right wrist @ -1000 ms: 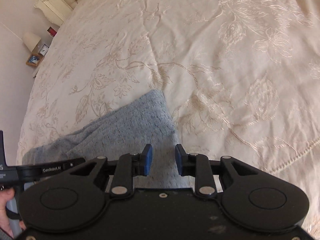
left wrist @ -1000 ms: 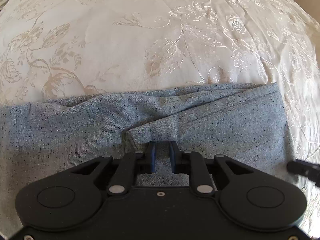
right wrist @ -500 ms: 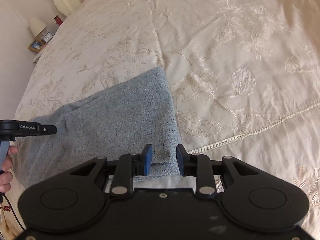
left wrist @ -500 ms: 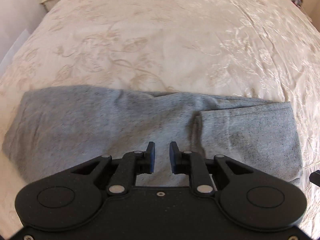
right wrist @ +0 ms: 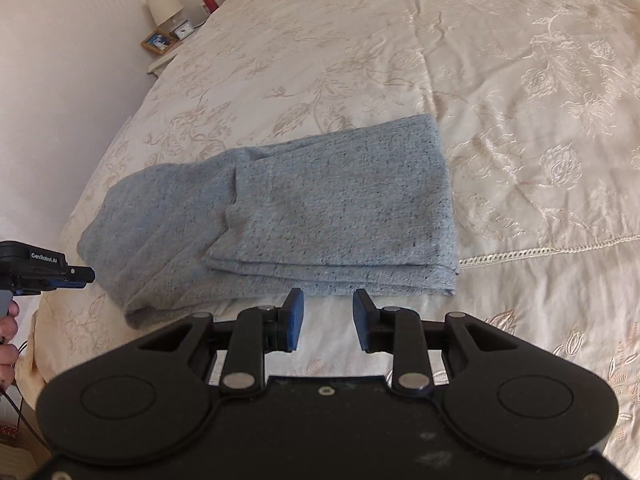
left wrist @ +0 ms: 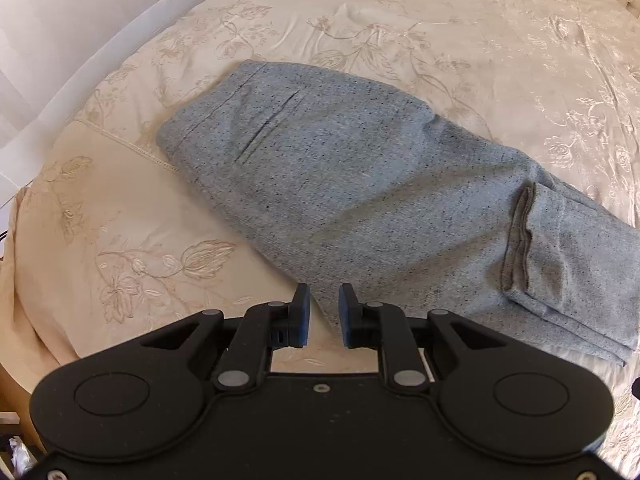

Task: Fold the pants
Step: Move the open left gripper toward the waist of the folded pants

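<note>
The grey-blue speckled pants (left wrist: pixel 360 200) lie folded in layers on the cream embroidered bedspread (left wrist: pixel 440 32); a cuff fold shows near their right end. My left gripper (left wrist: pixel 323 316) hangs above their near edge, jaws a narrow gap apart with nothing between them. In the right wrist view the pants (right wrist: pixel 320 208) lie as a flat stack, neat layered edge nearest me. My right gripper (right wrist: pixel 328 320) is open just short of that edge, holding nothing. The left gripper (right wrist: pixel 82 276) shows at the far left, held by a hand (right wrist: pixel 8 332).
A nightstand with a lamp (right wrist: pixel 164 6), a picture frame (right wrist: pixel 159 41) and a small clock stands by the wall at the back left. The bed's left edge (left wrist: pixel 24 280) drops off near the pants. A lace seam (right wrist: pixel 540 250) crosses the bedspread.
Both grippers have pulled back and risen from the pants, so the whole folded garment shows. The left view has swung left. Cloth no longer sits between the left jaws.
</note>
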Action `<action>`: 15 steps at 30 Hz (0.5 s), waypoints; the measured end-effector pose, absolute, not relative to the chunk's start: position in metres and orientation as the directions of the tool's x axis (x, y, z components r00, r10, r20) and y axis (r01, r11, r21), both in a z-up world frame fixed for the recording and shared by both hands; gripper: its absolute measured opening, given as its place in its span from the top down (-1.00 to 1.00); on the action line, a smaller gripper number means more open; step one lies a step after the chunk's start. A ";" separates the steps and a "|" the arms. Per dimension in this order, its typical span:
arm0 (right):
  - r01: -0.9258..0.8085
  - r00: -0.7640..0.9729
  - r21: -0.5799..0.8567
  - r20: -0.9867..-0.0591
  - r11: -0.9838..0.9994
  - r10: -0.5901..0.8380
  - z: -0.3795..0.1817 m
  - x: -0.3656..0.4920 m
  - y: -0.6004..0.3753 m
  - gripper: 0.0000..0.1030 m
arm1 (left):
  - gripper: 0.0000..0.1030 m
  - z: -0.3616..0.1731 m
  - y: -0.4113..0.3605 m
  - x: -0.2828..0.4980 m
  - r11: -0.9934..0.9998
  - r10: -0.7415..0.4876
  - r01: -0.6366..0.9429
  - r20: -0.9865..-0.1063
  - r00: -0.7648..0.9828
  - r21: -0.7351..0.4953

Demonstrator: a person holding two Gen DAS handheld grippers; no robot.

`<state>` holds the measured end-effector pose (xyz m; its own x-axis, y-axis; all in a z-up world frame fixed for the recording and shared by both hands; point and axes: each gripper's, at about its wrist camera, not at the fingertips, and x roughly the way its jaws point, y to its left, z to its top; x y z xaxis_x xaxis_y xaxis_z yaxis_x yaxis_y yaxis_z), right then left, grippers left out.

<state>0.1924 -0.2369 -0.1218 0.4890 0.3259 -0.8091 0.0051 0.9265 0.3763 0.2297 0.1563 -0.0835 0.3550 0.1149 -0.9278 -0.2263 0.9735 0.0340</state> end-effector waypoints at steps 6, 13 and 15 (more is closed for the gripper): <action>-0.013 0.489 0.406 -0.795 0.914 0.360 -0.115 0.195 -0.227 0.40 | 0.49 -0.081 0.183 0.248 0.982 0.123 -0.177 -0.919 0.374 0.059; 0.031 0.495 0.387 -0.807 0.922 0.322 -0.116 0.216 -0.189 0.40 | 0.49 -0.096 0.235 0.298 0.987 0.060 -0.160 -0.927 0.371 -0.001; 0.061 0.503 0.393 -0.806 0.918 0.312 -0.113 0.222 -0.172 0.40 | 0.49 -0.103 0.251 0.312 0.986 0.034 -0.164 -0.932 0.362 -0.027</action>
